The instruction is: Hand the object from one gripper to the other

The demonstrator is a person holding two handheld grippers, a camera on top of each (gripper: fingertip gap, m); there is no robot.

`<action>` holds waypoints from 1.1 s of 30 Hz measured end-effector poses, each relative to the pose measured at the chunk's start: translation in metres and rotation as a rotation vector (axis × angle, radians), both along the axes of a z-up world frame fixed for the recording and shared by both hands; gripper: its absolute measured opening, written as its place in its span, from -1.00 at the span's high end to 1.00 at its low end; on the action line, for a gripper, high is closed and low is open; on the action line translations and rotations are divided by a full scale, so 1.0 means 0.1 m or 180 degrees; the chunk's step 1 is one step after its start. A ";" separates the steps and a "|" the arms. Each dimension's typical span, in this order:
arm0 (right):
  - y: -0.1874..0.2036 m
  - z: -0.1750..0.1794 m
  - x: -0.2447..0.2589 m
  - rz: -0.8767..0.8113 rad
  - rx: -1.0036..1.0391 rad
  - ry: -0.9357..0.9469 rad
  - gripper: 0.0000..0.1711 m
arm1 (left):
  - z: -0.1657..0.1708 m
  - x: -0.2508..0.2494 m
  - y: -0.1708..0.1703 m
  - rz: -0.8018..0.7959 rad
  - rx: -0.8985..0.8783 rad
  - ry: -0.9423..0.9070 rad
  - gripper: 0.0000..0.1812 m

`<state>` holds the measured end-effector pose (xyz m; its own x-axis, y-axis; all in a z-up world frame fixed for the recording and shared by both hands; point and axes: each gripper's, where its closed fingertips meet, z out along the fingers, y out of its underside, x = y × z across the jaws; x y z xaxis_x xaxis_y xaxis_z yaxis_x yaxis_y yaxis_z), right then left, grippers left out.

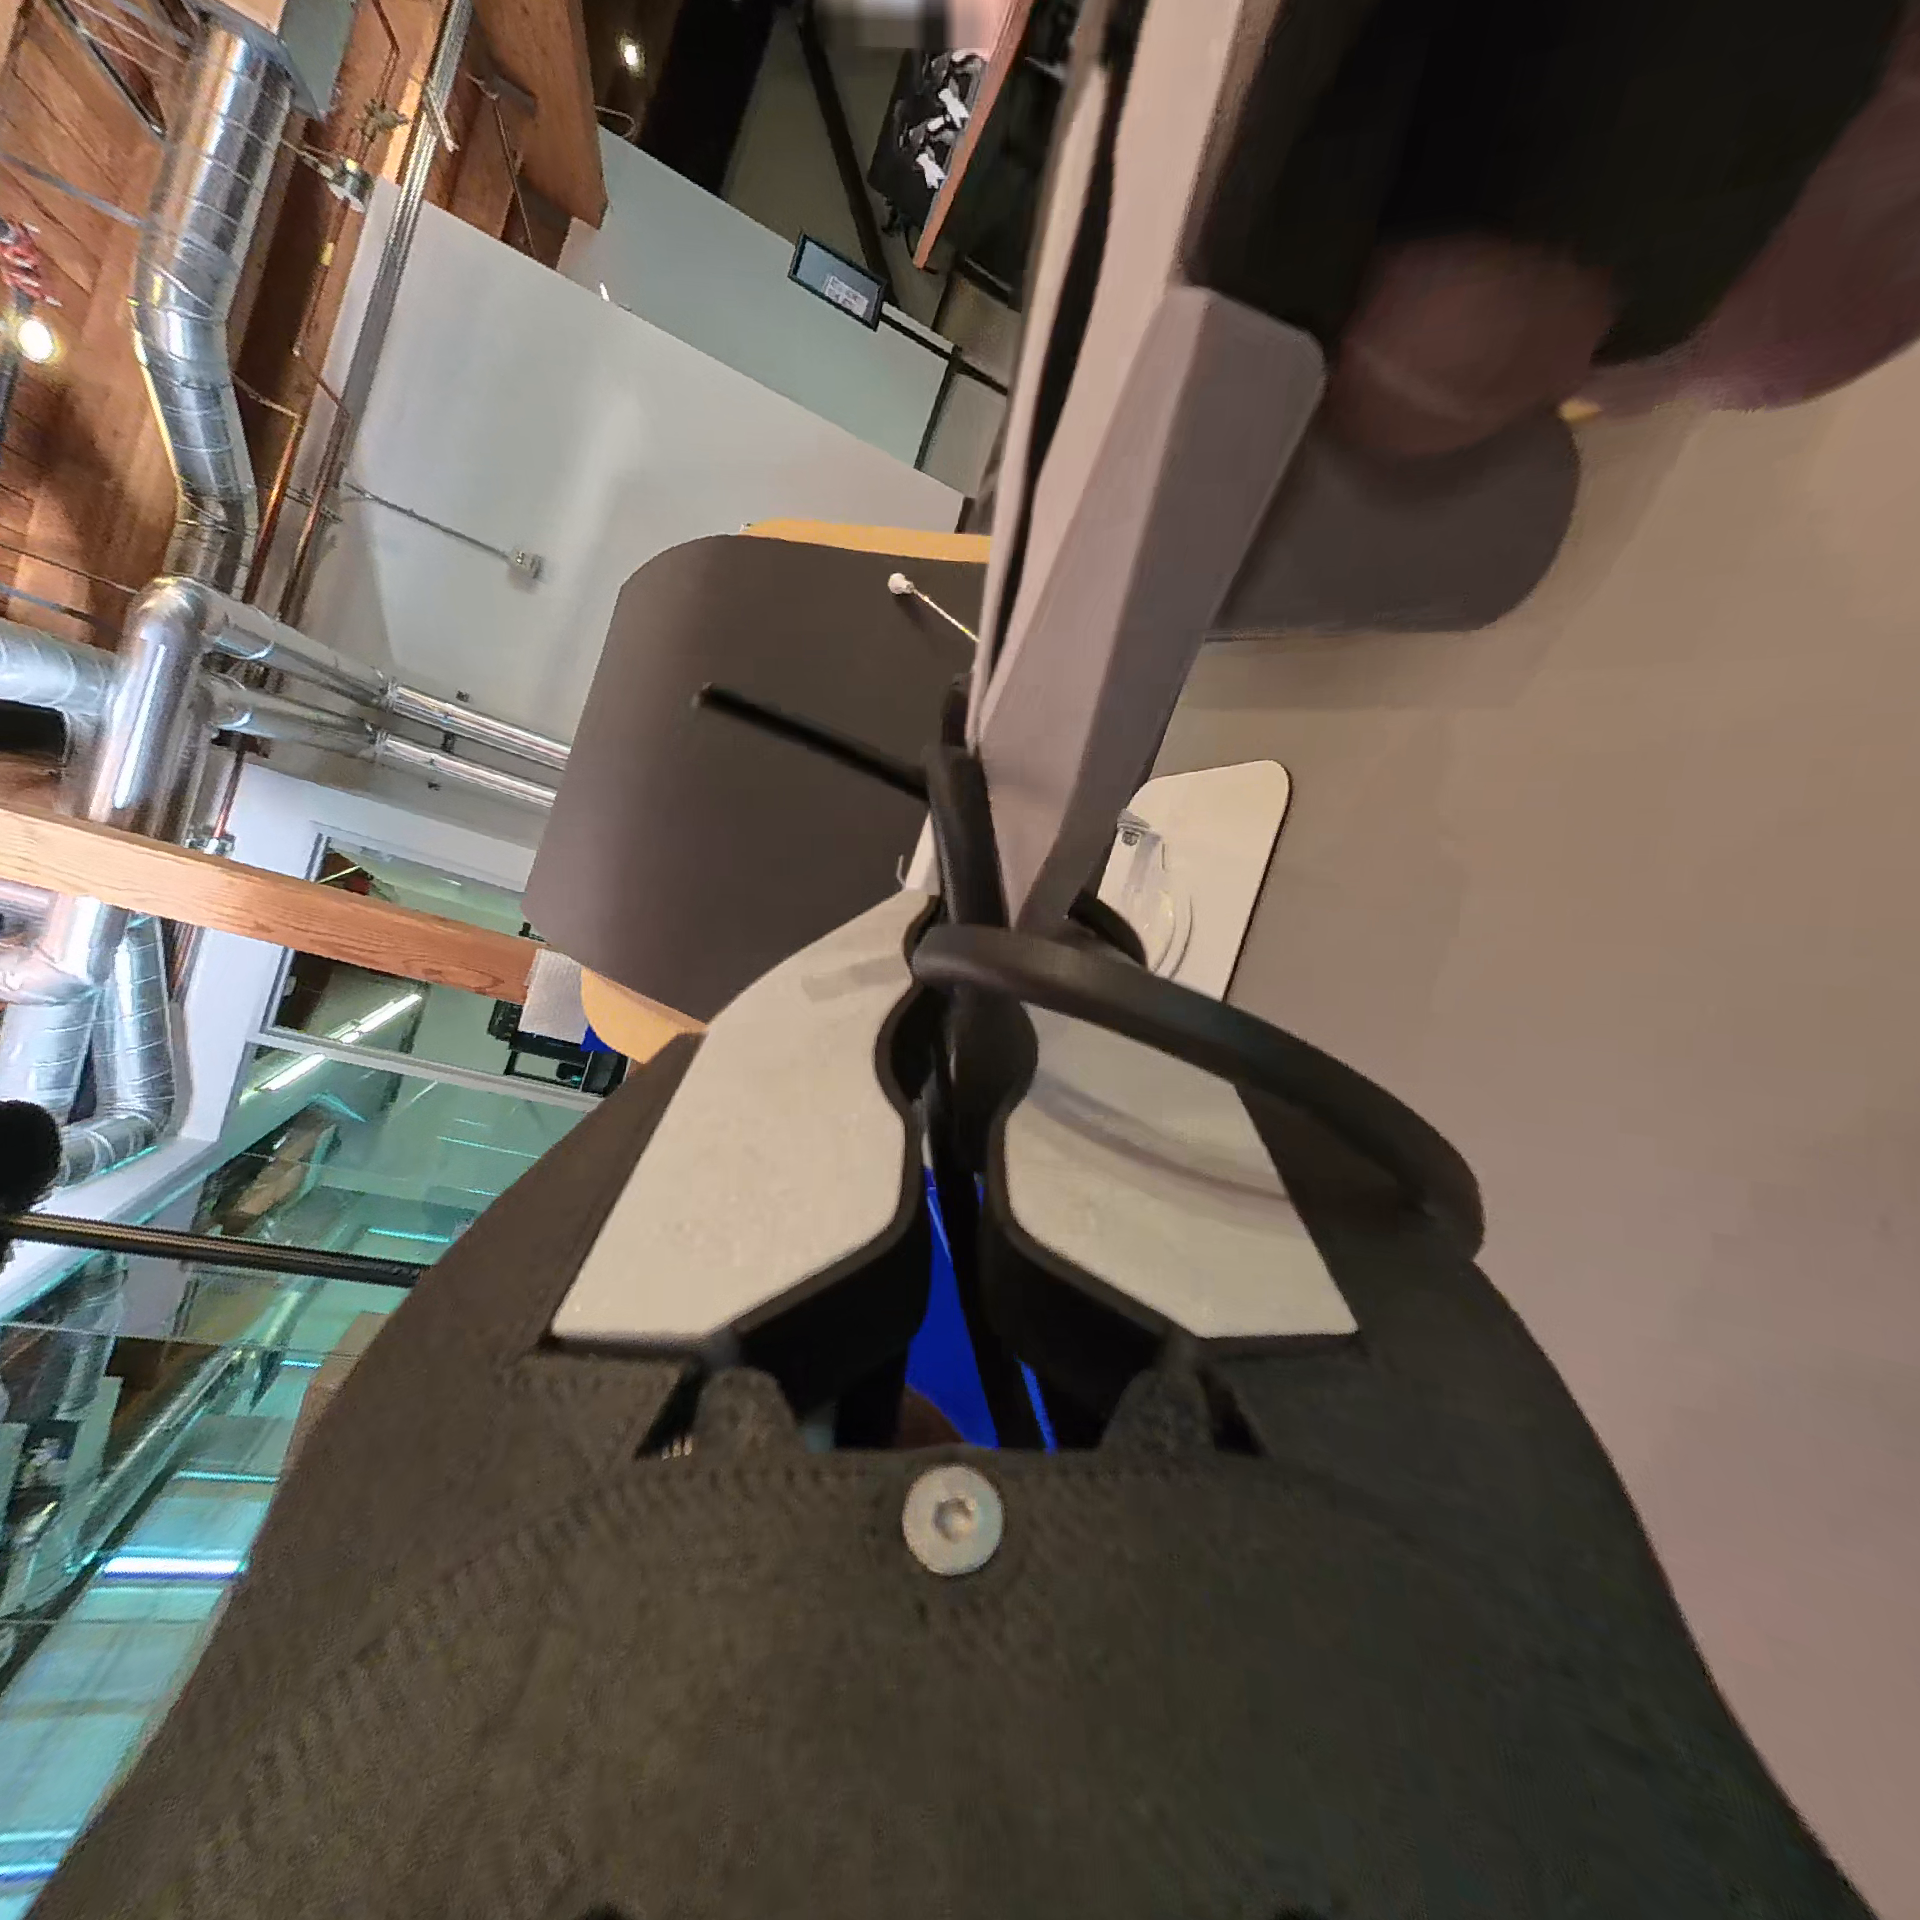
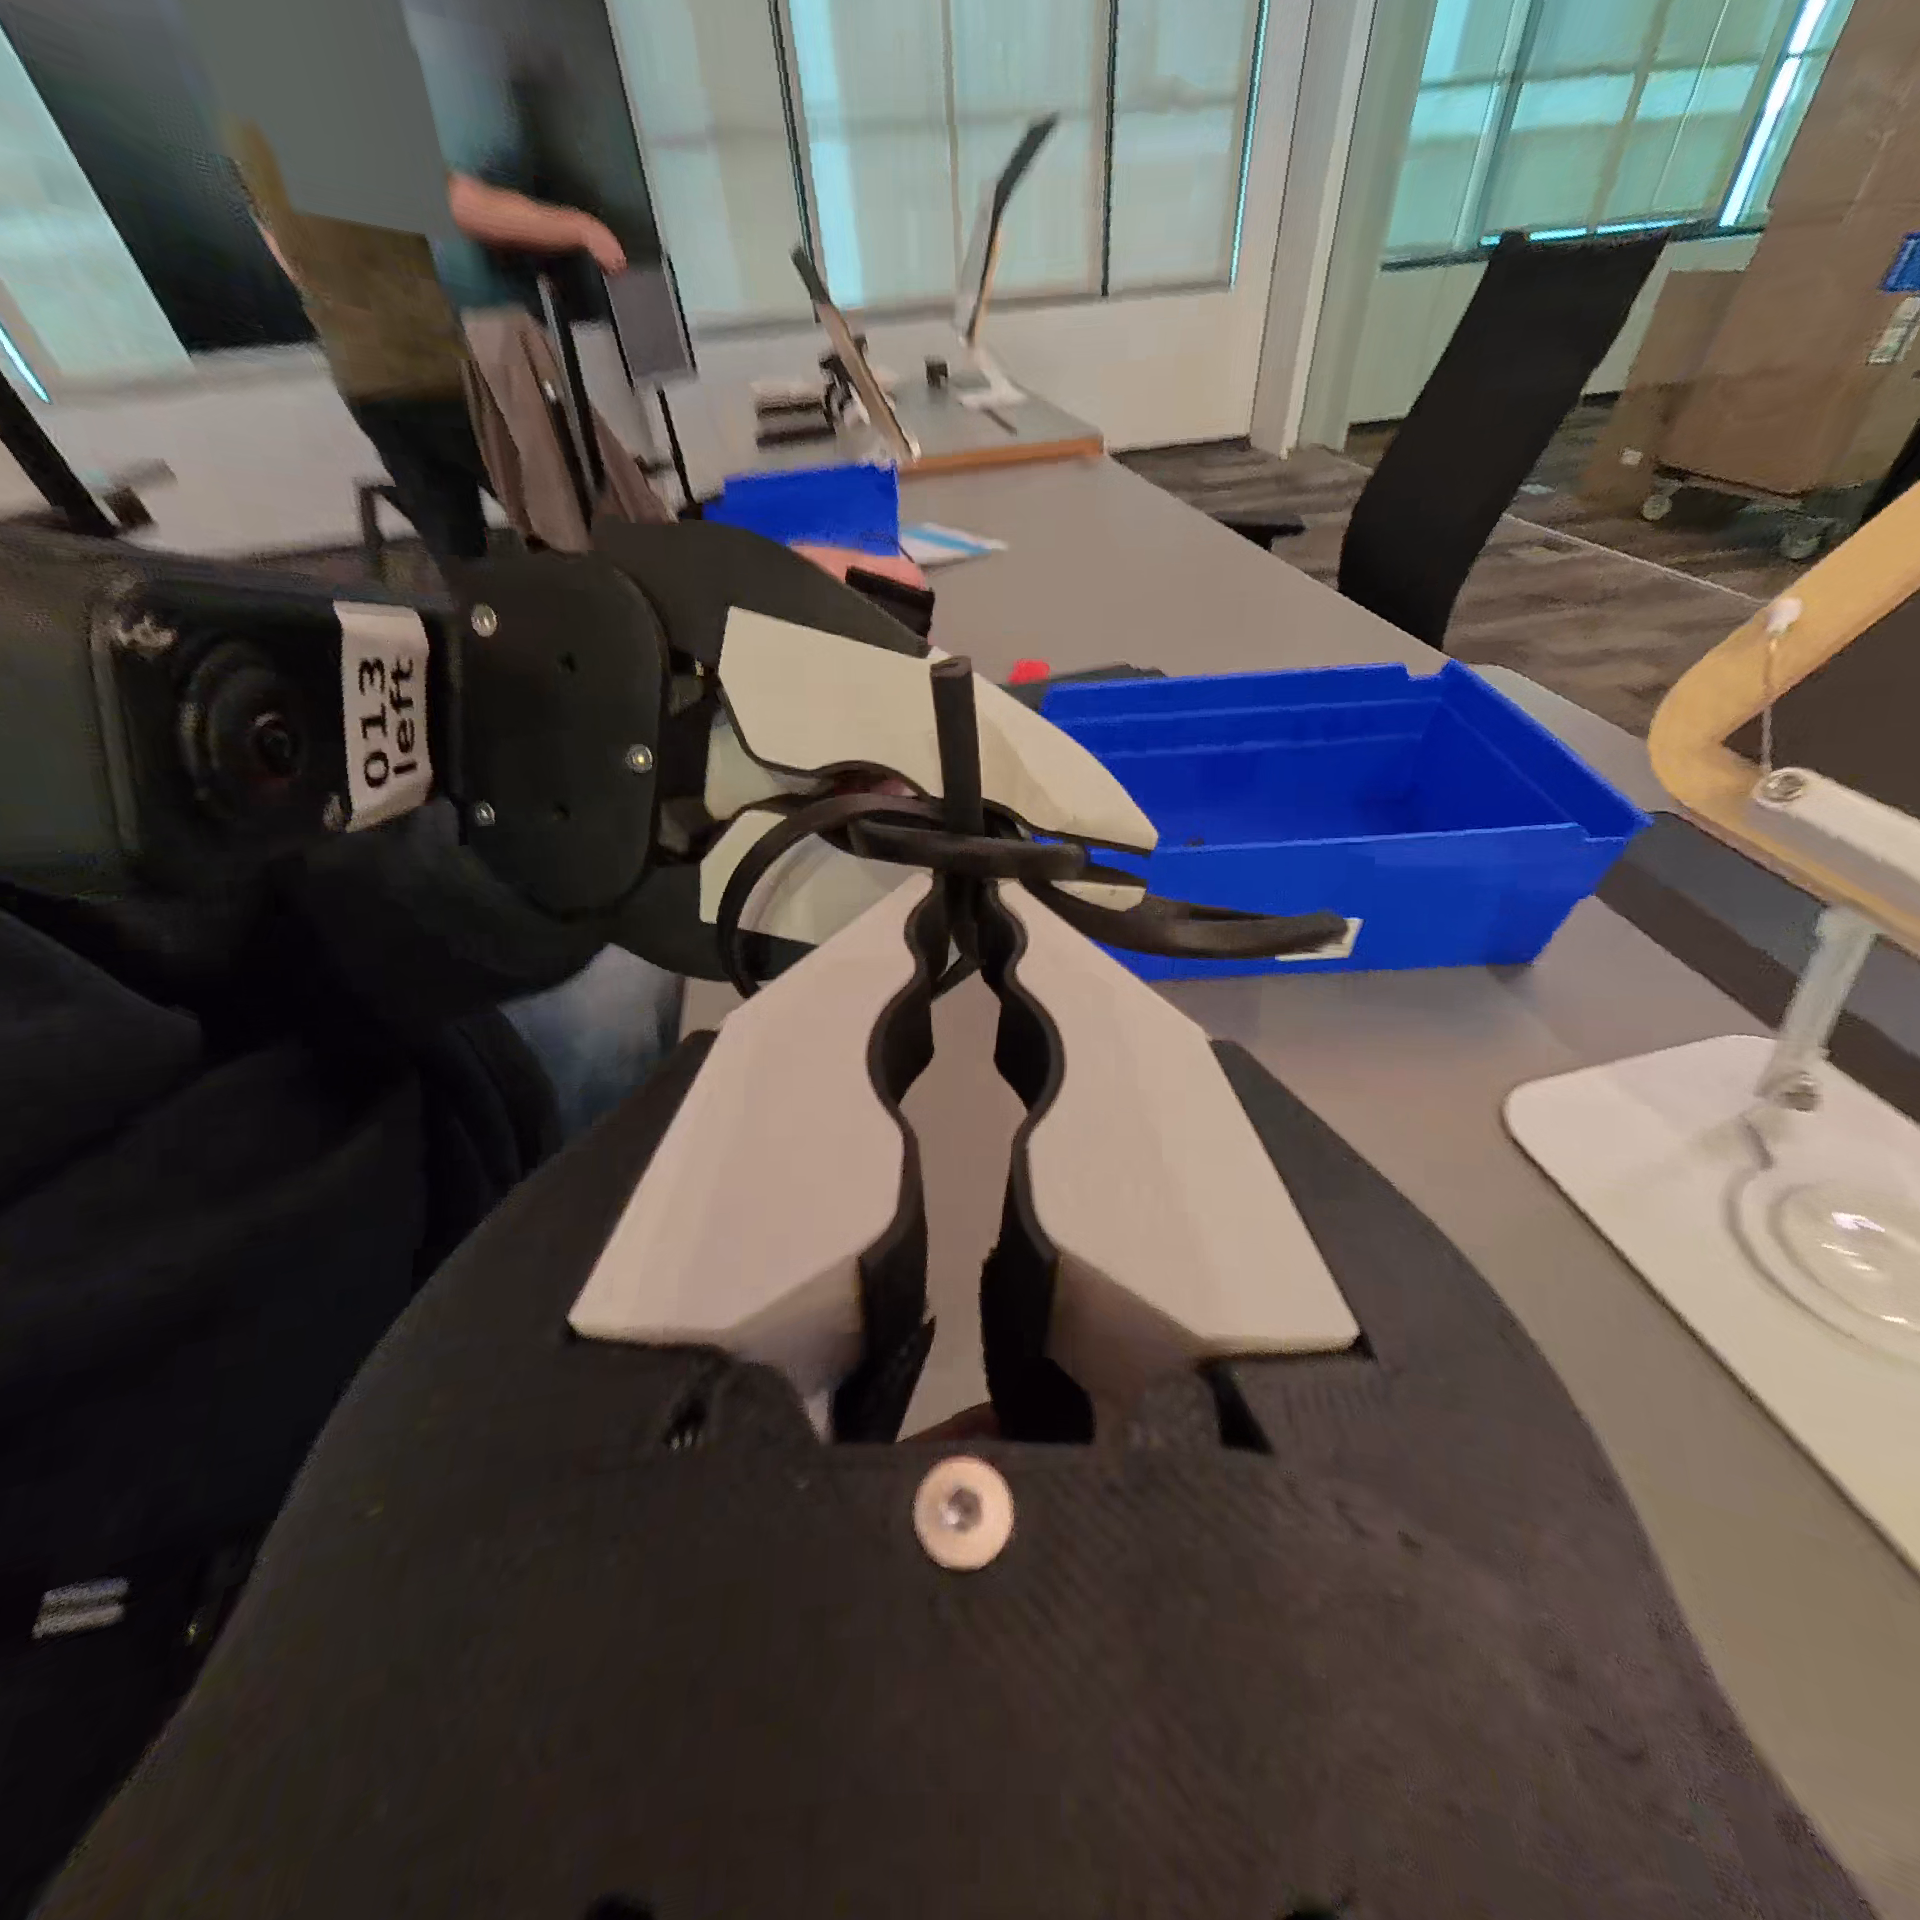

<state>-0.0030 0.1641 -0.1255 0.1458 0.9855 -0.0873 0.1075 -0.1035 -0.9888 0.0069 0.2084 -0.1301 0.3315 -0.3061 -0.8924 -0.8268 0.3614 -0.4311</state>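
1. Above the grey table (image 2: 1299, 582), the left gripper (image 2: 1127, 852) is clamped on a black looped plastic object (image 2: 1195, 914).
2. Right gripper (image 2: 961, 914) pinches that object's upright stem, near the blue plastic bin (image 2: 1351, 842).

Open-plan office or lab space. Long grey table (image 2: 1299, 582) with blue bins (image 2: 1351, 821), black office chair (image 2: 1475, 416), large windows (image 2: 987, 135), stacked cardboard boxes (image 2: 1787, 343). Exposed silver ducts (image 1: 197, 312) and timber beams (image 1: 260, 904) overhead. A person (image 2: 468, 260) stands in background.
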 end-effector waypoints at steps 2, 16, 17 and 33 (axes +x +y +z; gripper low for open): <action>0.01 0.02 0.00 0.0067 -0.0262 0.0296 0.99 | -0.01 0.00 0.01 -0.0015 0.0011 0.0035 0.96; 0.09 0.07 0.01 -0.0154 -0.0757 0.1526 0.94 | -0.08 0.07 0.08 -0.0056 -0.0232 -0.0681 0.96; 0.09 0.06 0.01 -0.0195 -0.0654 0.1465 0.93 | -0.10 0.07 0.08 -0.0072 -0.0282 -0.0742 0.96; 0.04 0.01 0.15 -0.0468 -0.0178 0.1318 0.74 | -0.21 0.16 0.06 -0.0302 -0.0857 -0.1488 0.96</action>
